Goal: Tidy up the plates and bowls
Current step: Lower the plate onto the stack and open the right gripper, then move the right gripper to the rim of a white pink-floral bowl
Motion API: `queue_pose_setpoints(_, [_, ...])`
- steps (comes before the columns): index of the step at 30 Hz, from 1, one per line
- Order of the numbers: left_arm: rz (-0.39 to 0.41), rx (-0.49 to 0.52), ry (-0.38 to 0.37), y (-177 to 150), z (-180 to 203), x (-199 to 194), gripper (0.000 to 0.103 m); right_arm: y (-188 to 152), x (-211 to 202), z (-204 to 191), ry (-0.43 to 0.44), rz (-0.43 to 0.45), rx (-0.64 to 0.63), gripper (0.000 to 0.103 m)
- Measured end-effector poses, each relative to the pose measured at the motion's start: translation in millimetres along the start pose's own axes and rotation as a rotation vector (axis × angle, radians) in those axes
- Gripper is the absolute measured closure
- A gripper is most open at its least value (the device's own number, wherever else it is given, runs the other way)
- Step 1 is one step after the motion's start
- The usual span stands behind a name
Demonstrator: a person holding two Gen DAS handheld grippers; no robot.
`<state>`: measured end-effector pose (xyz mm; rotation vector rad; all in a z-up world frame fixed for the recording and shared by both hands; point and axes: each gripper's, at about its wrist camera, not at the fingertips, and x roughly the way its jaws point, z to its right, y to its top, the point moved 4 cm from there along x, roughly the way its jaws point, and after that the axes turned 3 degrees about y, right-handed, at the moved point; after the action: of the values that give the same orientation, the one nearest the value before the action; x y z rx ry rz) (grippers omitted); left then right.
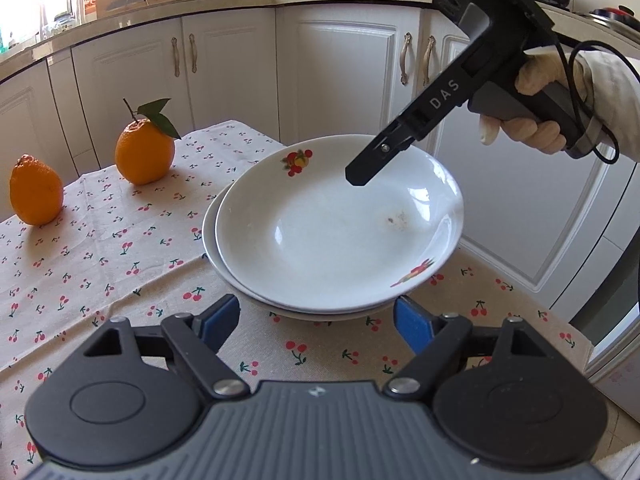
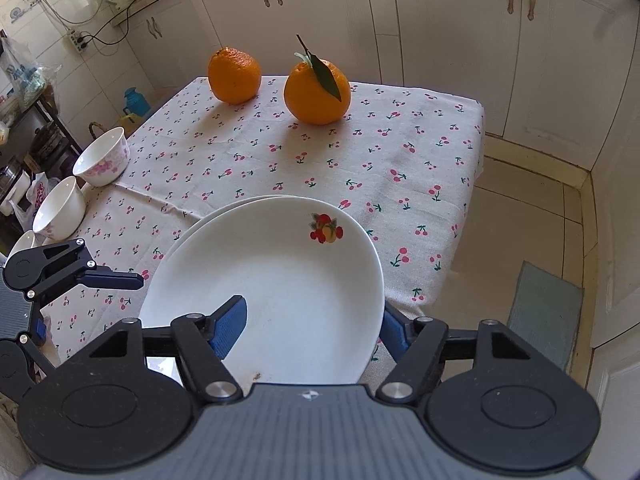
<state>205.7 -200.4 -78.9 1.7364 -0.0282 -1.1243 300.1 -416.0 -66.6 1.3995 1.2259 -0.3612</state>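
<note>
Two white plates with fruit decals are stacked on the cherry-print tablecloth. The top plate [image 1: 320, 232] [image 2: 288, 272] rests slightly off-centre on the lower plate [image 1: 209, 236] [image 2: 224, 210]. My left gripper [image 1: 316, 308] is open just short of the stack's near rim, touching nothing. My right gripper [image 2: 312, 314] is open and straddles the top plate's rim, one pad over the inside and the other outside, below the rim. In the left wrist view the right gripper [image 1: 358, 174] slants down over the plate's far side, held by a gloved hand [image 1: 532, 128].
Two oranges [image 1: 144, 152] [image 1: 36, 192] stand on the far part of the table. White bowls with pink flowers [image 2: 104, 158] [image 2: 60, 208] sit along the table's left edge. White cabinets [image 1: 340, 72] surround the table; a floor mat [image 2: 544, 312] lies to the right.
</note>
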Motion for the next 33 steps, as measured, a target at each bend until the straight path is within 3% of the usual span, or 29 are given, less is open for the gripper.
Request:
queue_pose_setpoints(13, [0.031,-0.006,0.007,-3,3,-21,0.018,-6,-4,-11,-0.093,-0.017,-0.032,0.021])
queue_pose_setpoints(17, [0.044,-0.005,0.015,-4,3,-25,0.017,-11,-10,-21,-0.108,0.008,-0.053,0.006])
queue_pose_setpoints(20, [0.059,-0.011,0.025,-5,1,-30,0.014,-16,-18,-32,-0.129,0.04,-0.06,0.0])
queue_pose_setpoints(33, [0.134,-0.054,0.098,-15,-14,-70,0.007,-42,-22,-117,-0.267,0.172,-0.108,0.0])
